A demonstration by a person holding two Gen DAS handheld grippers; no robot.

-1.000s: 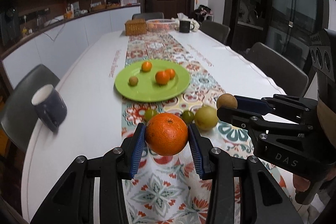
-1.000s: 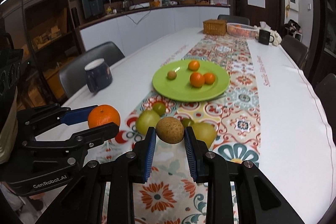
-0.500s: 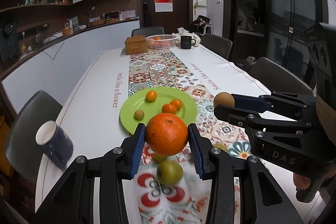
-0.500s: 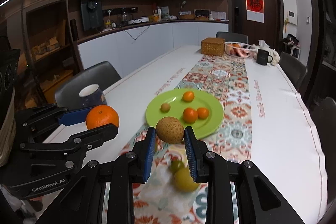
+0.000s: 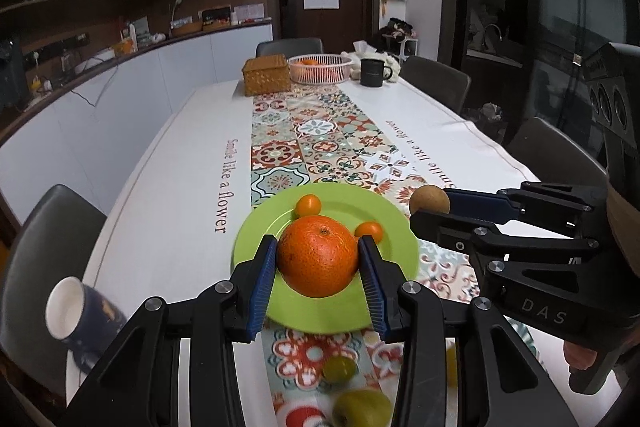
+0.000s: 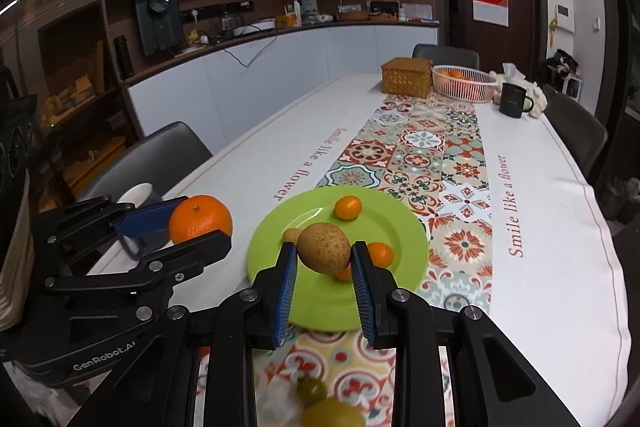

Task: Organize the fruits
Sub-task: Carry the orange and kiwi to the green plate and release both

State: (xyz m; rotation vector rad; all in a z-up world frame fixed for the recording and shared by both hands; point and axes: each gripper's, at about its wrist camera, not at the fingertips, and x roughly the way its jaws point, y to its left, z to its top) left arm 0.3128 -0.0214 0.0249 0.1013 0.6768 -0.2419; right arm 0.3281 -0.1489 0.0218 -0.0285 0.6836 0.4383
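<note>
My left gripper [image 5: 318,267] is shut on a large orange [image 5: 318,255] and holds it above the near part of a green plate [image 5: 256,239]. My right gripper [image 6: 324,267] is shut on a brown round fruit [image 6: 325,247] above the same plate [image 6: 276,227]. The plate holds small tangerines [image 5: 308,205] [image 6: 348,207] and a small brown fruit [image 6: 291,235]. Green fruits [image 5: 362,407] [image 6: 312,389] lie on the patterned runner below both grippers. The right gripper shows in the left view [image 5: 430,209], the left gripper in the right view [image 6: 200,223].
A dark blue mug [image 5: 80,315] stands at the table's left edge. At the far end are a wicker box [image 5: 266,75], a white basket with oranges [image 5: 320,67] and a black mug [image 5: 372,73]. Chairs line both sides of the table.
Both grippers have risen and moved forward with their fruit, from above the loose green fruits to above the green plate.
</note>
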